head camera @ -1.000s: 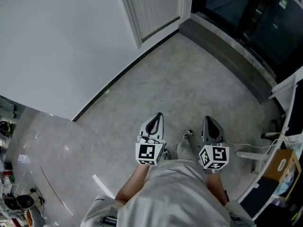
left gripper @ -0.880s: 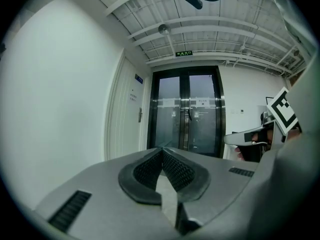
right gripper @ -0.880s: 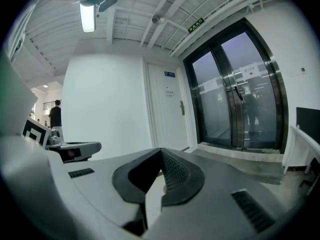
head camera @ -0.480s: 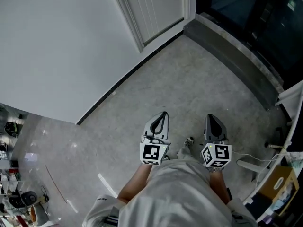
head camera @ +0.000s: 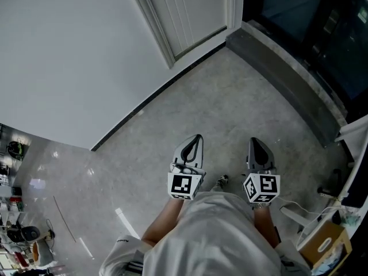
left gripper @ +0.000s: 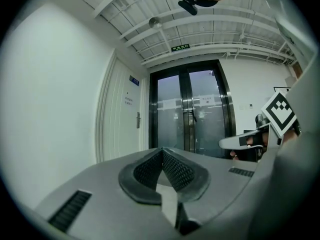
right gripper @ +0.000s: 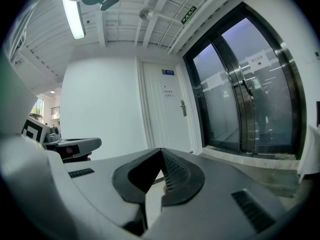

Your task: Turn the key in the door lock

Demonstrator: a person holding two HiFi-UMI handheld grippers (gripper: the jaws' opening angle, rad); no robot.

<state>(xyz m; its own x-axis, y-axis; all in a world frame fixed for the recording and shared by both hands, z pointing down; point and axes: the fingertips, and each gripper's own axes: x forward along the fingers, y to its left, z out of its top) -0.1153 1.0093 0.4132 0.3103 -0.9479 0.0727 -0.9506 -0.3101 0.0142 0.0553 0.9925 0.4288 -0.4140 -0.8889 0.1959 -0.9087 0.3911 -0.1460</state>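
The white door (head camera: pixel 190 10) stands ahead at the top of the head view, closed, with a metal handle and lock plate (left gripper: pixel 138 119) seen small and far off in the left gripper view and again as the handle (right gripper: pixel 183 108) in the right gripper view. No key can be made out at this distance. My left gripper (head camera: pixel 197 137) and right gripper (head camera: pixel 253 140) are held side by side over the grey floor, pointing toward the door. Both are shut with nothing between the jaws, as the left gripper (left gripper: pixel 162 149) and right gripper (right gripper: pixel 161 150) show close up.
A white wall (head camera: pixel 75 56) runs along the left. Dark glass double doors (left gripper: pixel 190 119) sit right of the white door behind a raised stone threshold (head camera: pixel 287 79). A cardboard box (head camera: pixel 322 246) and white frame stand at the lower right; small clutter (head camera: pixel 17 234) lies at the lower left.
The person has walked forward; both grippers have moved over the floor toward the white door. Their jaws stay shut and side by side.
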